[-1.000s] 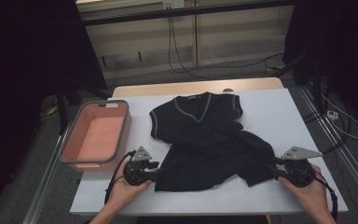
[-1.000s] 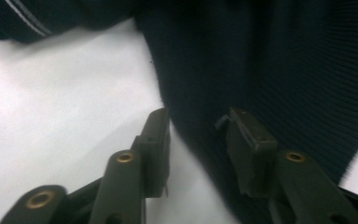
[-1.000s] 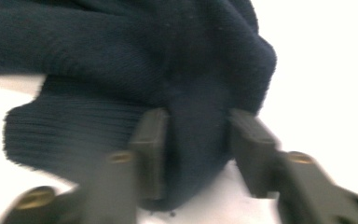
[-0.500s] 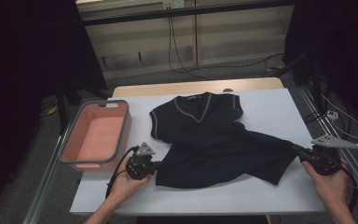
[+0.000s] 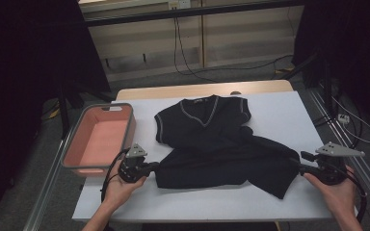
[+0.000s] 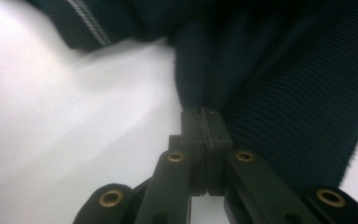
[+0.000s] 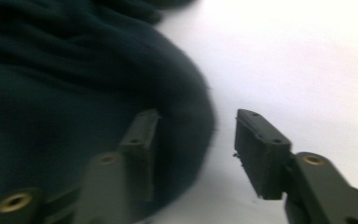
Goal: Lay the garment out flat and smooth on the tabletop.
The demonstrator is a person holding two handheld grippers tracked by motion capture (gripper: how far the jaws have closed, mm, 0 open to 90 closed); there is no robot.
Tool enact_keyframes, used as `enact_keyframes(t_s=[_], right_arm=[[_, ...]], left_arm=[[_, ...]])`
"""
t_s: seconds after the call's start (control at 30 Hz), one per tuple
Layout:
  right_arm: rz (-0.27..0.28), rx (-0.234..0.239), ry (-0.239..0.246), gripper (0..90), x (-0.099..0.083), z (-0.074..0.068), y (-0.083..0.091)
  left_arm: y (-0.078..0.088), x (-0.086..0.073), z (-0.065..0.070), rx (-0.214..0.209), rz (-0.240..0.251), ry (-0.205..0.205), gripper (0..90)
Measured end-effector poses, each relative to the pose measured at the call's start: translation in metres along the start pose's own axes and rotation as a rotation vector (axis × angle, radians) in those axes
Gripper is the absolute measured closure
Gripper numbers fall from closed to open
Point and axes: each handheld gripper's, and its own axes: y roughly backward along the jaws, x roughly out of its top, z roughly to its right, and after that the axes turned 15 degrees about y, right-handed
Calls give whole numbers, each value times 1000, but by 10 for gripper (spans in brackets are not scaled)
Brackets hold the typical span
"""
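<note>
Claws number two, beside one sweater (image 5: 221, 144) and one pink basin (image 5: 99, 139).

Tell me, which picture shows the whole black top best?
The high view: the whole black top lies spread on the table. The left gripper view shows ribbed cloth pinched at an edge; the right gripper view shows a blurry dark fold.

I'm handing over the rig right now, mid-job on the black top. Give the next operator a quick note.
Left gripper: jaws shut on the hem corner of the black top, near the pink bin.
Right gripper: jaws have just been opening; the fabric's edge lies between them, unpinched.
The top lies on the white table, collar away from you, lower half bunched and twisted.
Done: left corner gripped.
Left: probably regrip the right corner and pull the hem flat.
</note>
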Motion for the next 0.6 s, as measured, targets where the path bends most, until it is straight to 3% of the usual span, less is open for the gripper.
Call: enact_keyframes(t_s=[0.07, 0.13, 0.2, 0.27, 0.43, 0.6], right_arm=[[22, 7, 13, 445, 4, -6, 6], [37, -7, 25, 391, 7, -12, 11], [51, -18, 36, 396, 10, -16, 17], [69, -14, 46, 398, 13, -20, 22], [59, 108, 111, 453, 17, -43, 13], [-10, 237, 204, 540, 21, -72, -11]], left_arm=[[-3, -5, 4, -7, -11, -12, 892], [-5, -7, 10, 13, -14, -39, 853], [-4, -6, 14, 0, -6, -60, 749], [-2, -6, 20, -12, 11, -77, 704], [-4, -10, 40, -37, 1, -146, 561], [-11, -16, 59, -47, 6, -182, 442]])
